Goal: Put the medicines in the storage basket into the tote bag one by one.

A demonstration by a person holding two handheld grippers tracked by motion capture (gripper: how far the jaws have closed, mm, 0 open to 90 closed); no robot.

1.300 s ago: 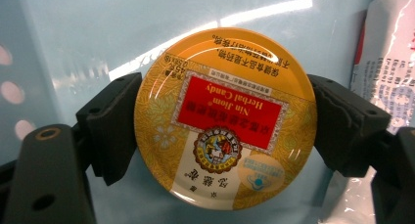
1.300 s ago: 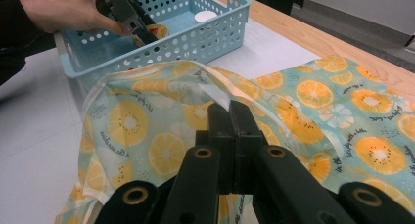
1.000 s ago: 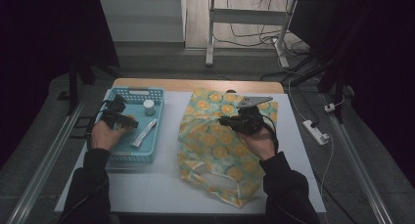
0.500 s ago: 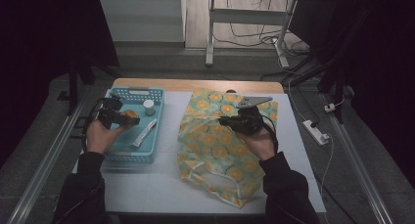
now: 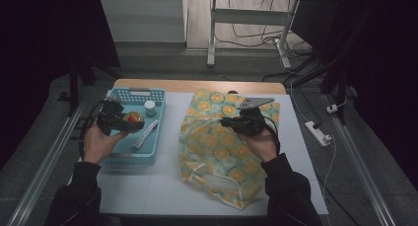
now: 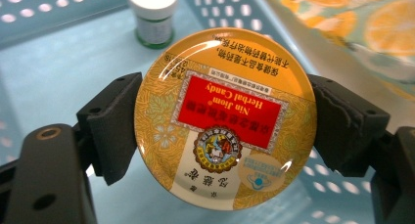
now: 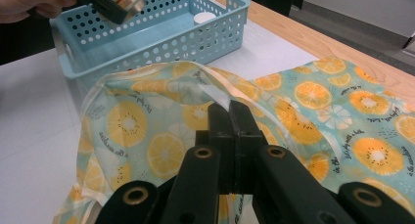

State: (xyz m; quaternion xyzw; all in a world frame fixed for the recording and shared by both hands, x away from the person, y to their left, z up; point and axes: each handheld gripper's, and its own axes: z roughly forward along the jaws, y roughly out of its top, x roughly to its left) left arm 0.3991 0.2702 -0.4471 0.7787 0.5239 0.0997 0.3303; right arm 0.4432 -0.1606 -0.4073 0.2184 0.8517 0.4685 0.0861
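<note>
A round yellow candy tin (image 6: pixel 225 119) with a red label sits between the pads of my left gripper (image 6: pixel 222 126), which is shut on its rim. In the high view the tin (image 5: pixel 133 119) hangs in that gripper (image 5: pixel 125 122) above the blue basket (image 5: pixel 135 92). My right gripper (image 5: pixel 232 122) rests over the orange-slice print bag (image 5: pixel 217 154). Its jaws (image 7: pixel 230 114) are shut on a raised fold of the bag's fabric (image 7: pixel 303 92), holding the mouth edge up towards the basket (image 7: pixel 147 43).
Inside the basket stand a small white-capped bottle (image 5: pixel 150 107) and a white tube (image 5: pixel 145 133). A power strip (image 5: pixel 318 133) with its cable lies at the table's right edge. Metal rails run along both sides of the table.
My left gripper has risen with the candy tin and drifted slightly left over the basket. The right gripper and the bag have kept still.
</note>
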